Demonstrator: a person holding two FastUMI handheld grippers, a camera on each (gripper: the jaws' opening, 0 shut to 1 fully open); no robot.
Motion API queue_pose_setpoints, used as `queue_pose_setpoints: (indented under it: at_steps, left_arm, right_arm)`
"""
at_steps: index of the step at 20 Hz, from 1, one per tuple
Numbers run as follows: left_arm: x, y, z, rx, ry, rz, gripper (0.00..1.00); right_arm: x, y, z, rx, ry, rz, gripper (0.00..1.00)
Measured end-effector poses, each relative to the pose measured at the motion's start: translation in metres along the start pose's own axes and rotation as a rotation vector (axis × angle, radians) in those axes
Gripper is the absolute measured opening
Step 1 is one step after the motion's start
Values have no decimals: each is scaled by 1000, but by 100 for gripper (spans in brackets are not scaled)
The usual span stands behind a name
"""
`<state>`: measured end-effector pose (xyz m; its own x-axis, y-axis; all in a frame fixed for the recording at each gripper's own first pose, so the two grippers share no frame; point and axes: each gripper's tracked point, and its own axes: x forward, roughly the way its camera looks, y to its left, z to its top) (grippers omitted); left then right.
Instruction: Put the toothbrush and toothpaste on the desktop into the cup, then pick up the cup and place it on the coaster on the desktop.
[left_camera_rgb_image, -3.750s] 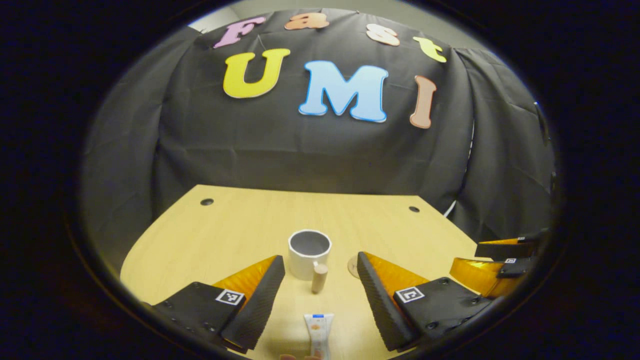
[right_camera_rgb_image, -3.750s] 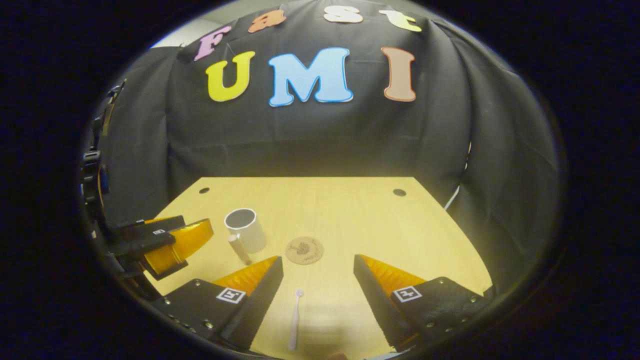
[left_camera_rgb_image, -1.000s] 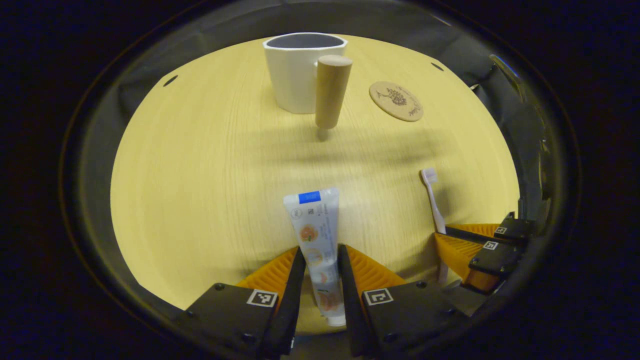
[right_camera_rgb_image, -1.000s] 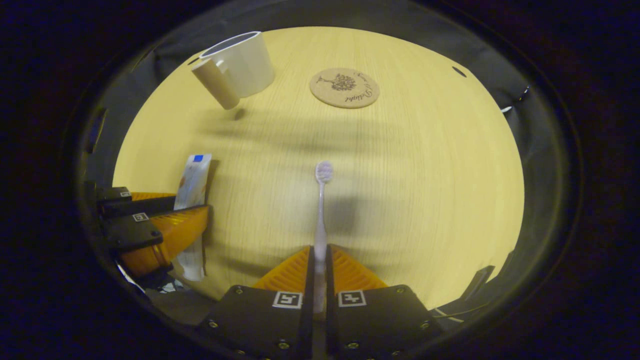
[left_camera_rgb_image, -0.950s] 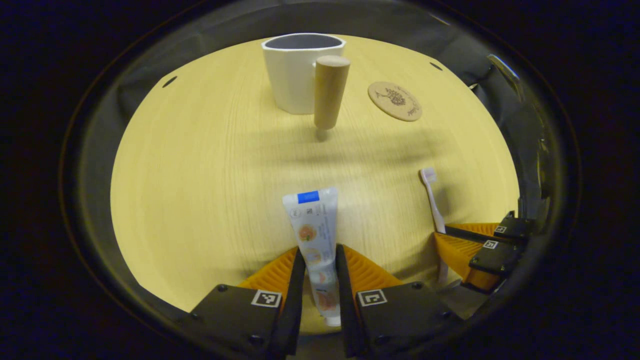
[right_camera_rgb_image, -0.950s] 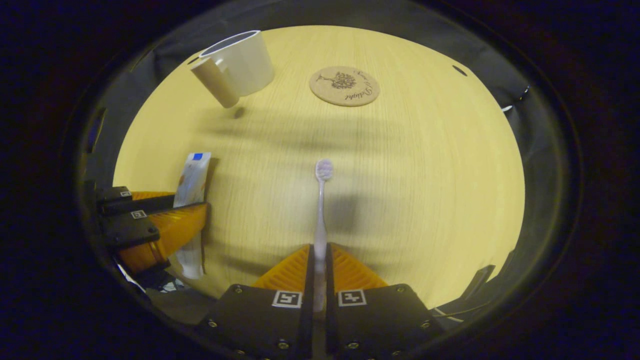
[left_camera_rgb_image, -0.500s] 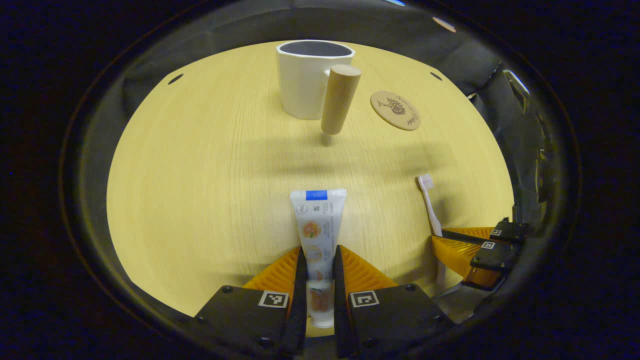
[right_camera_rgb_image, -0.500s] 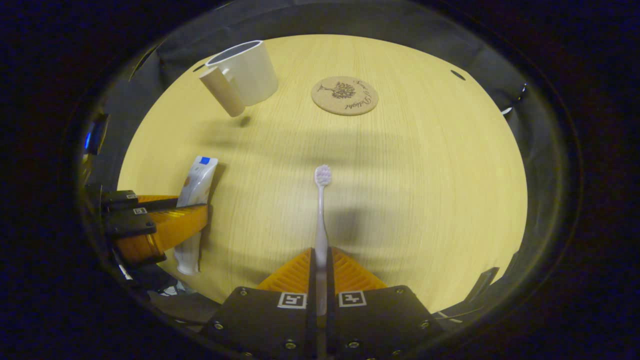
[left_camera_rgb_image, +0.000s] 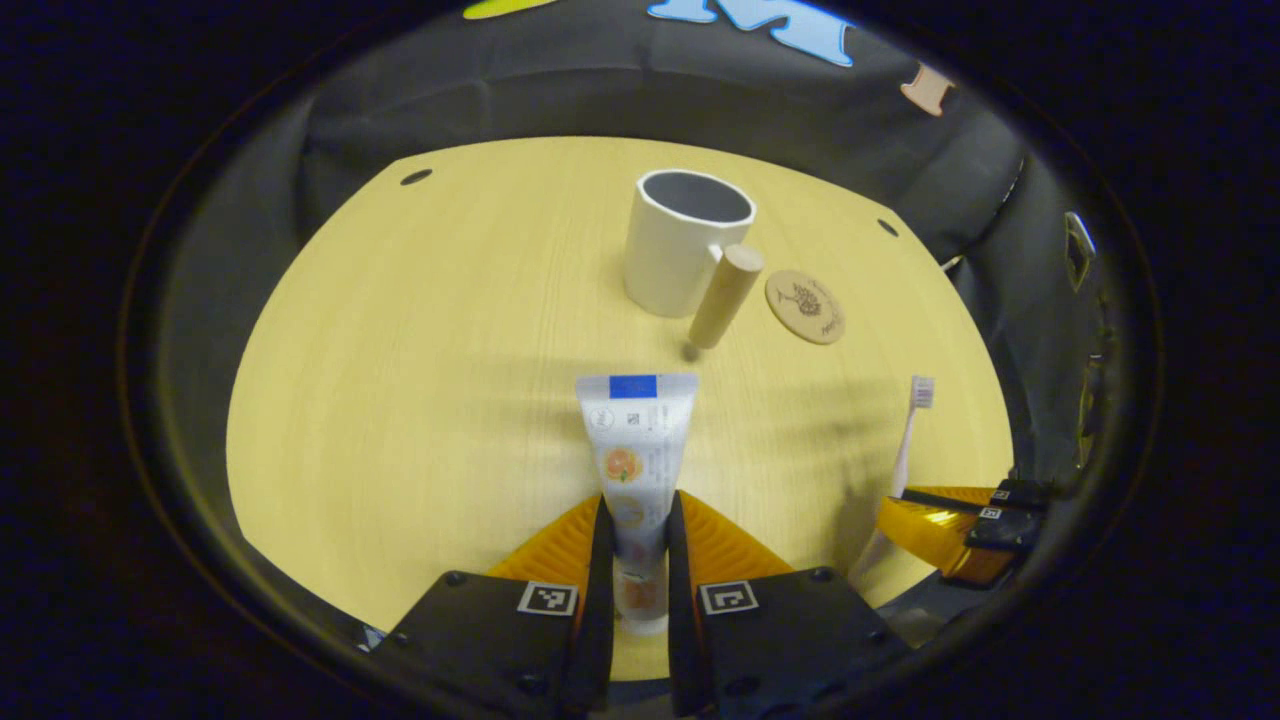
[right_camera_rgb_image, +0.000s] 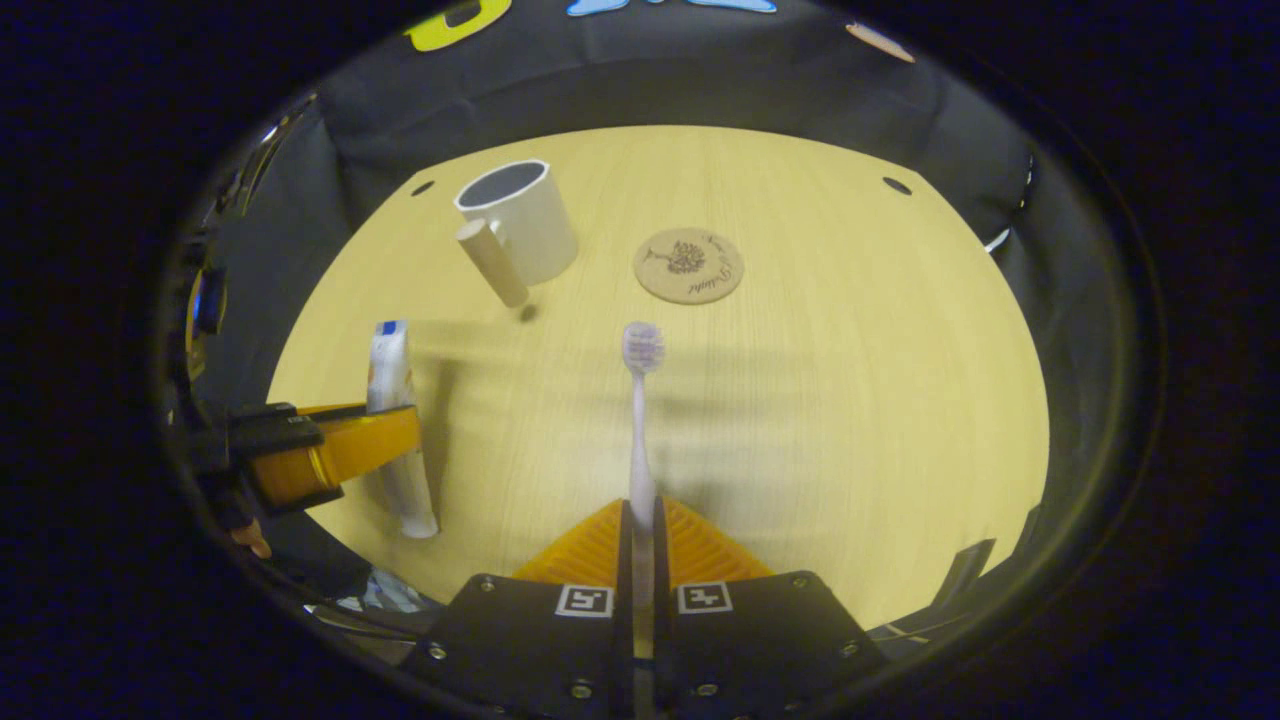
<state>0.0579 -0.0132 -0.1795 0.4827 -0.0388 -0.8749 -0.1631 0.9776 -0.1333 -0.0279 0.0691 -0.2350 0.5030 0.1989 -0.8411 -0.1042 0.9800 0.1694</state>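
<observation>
We grip toothpaste (left_camera_rgb_image: 634, 452) in left gripper (left_camera_rgb_image: 634, 560), fingers clamped on tube's lower end. Right gripper (right_camera_rgb_image: 637, 560) pinches toothbrush (right_camera_rgb_image: 640, 420) handle, bristles forward. Cup (left_camera_rgb_image: 686, 243) ahead of fingers on counter (left_camera_rgb_image: 400, 380), coaster (left_camera_rgb_image: 806, 307) beside it. We advise tipping each nose-down over rim, releasing one at a time.

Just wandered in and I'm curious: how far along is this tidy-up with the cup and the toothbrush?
Early on. Both items are gripped: the left hand-held gripper is shut on the toothpaste and the right hand-held gripper on the toothbrush. Nothing is in the cup yet; it stands on the desk beside the bare coaster. Left to do: drop both in, then move the cup onto the coaster.
</observation>
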Motion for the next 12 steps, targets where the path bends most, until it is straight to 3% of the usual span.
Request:
queue_pose_setpoints:
  at_steps: [1, 2, 5, 12]
  left_arm:
    - [-6, 3, 6, -17, -21, 5, 30]
    - [-8, 2, 8, -29, -36, -4, 23]
    - [-11, 2, 10, -36, -59, -20, 23]
    - [-35, -6, 40, -13, -178, -38, 23]
  right_arm:
    - [-2, 1, 4, -5, -22, 5, 8]
    - [-5, 3, 7, -10, -43, 13, 9]
    - [-13, 8, 17, -4, -107, 33, 4]
    - [-42, 9, 40, 4, -222, 63, 4]
